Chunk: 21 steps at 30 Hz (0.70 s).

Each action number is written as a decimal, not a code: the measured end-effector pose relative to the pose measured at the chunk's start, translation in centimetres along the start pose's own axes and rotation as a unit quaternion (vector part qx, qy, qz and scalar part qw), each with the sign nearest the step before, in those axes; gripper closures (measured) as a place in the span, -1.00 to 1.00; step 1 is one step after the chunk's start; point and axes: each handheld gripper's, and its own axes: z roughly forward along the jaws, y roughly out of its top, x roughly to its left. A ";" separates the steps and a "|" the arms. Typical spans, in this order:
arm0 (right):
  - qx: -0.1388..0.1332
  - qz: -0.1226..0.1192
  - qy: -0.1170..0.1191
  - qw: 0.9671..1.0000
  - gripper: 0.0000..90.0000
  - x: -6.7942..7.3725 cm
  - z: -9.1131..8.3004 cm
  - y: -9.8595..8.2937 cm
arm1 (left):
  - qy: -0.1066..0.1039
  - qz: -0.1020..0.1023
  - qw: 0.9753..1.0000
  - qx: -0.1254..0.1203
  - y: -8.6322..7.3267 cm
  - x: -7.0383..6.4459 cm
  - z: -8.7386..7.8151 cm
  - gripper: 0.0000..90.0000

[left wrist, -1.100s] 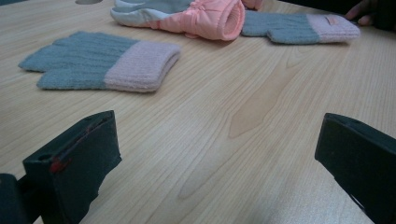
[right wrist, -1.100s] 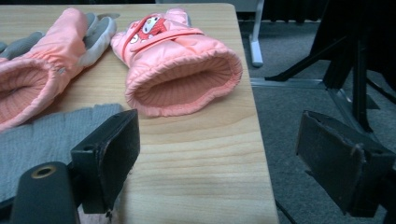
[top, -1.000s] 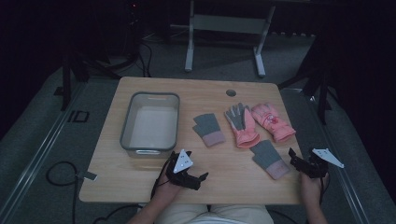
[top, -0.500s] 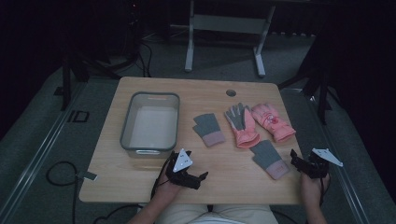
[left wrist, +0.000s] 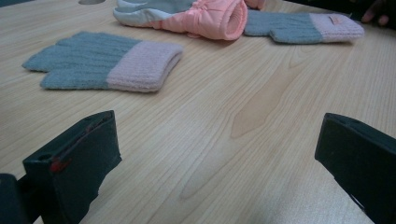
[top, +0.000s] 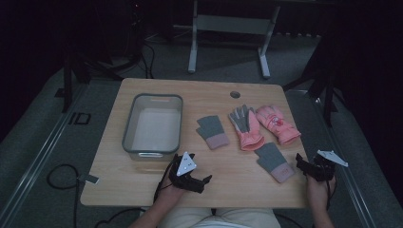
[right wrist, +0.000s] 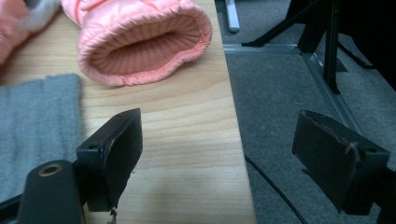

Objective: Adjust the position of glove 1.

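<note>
The left gripper rests low over the near edge of the table, just near of the clear bin. Its jaws stand wide apart and hold nothing; bare wood lies between them in the left gripper view. Ahead of it lies the left grey knit glove with its pink cuff, flat on the table, well apart from the jaws.

The right gripper sits at the near right corner of the table, at the table's right edge. Its jaws are also wide and empty. The right grey knit glove lies just beside it, to its left. In the right gripper view, the right pink glove lies farther off with its open cuff turned toward the camera.

The left pink glove lies palm up between the left grey knit glove and the right pink glove.
</note>
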 end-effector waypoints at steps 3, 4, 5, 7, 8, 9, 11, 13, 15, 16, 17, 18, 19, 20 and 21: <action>0.001 0.000 -0.002 1.000 -0.65 0.0 0.0 0.0 | 0.009 0.000 1.000 -0.001 0.0 -0.1 0.0 -1.00; 0.002 -0.004 -0.003 1.000 -0.65 0.1 0.0 0.0 | 0.006 0.000 1.000 0.000 0.0 0.0 0.0 -1.00; 0.003 -0.005 -0.005 1.000 -0.65 0.1 0.1 0.0 | 0.003 0.000 1.000 0.001 0.0 0.0 0.0 -1.00; 0.005 -0.011 -0.006 1.000 -0.65 0.2 0.2 0.2 | 0.001 -0.005 1.000 -0.001 0.0 0.1 0.0 -1.00; 0.004 -0.015 -0.003 1.000 -0.65 0.1 0.2 0.2 | 0.000 -0.006 1.000 -0.001 0.0 0.1 0.0 -1.00; 0.004 -0.014 -0.002 1.000 -0.65 0.0 0.2 0.3 | 0.000 -0.006 1.000 -0.001 0.0 0.1 0.0 -1.00; 0.008 -0.009 0.007 1.000 -0.65 -0.1 0.3 0.4 | 0.000 -0.004 1.000 -0.001 0.0 0.1 0.0 -1.00; 0.016 -0.003 0.010 1.000 -0.65 -0.2 0.4 0.4 | 0.001 -0.002 1.000 0.000 0.0 0.1 0.0 -1.00; 0.017 0.000 0.015 1.000 -0.65 -0.3 0.3 0.5 | 0.001 -0.002 1.000 0.000 0.0 0.1 0.0 -1.00; 0.019 0.004 0.016 1.000 -0.65 -0.3 0.3 0.6 | 0.001 -0.002 1.000 0.000 0.0 0.1 0.0 -1.00; 0.020 0.002 0.017 1.000 -0.65 -0.4 0.2 0.7 | 0.001 -0.002 1.000 0.000 0.0 0.1 0.0 -1.00; 0.021 0.002 0.020 1.000 -0.65 -0.5 0.2 0.7 | 0.001 -0.002 1.000 0.000 0.0 0.1 0.0 -1.00; 0.024 0.005 0.021 0.999 -0.65 -0.5 0.1 0.8 | 0.001 -0.002 1.000 0.000 0.0 0.1 0.0 -1.00; 0.025 0.005 0.023 0.999 -0.65 -0.5 0.1 0.9 | 0.001 -0.002 1.000 0.000 0.0 0.1 0.0 -1.00; 0.026 0.007 0.025 0.999 -0.65 -0.5 0.0 1.0 | 0.001 -0.002 1.000 0.000 0.0 0.1 0.0 -1.00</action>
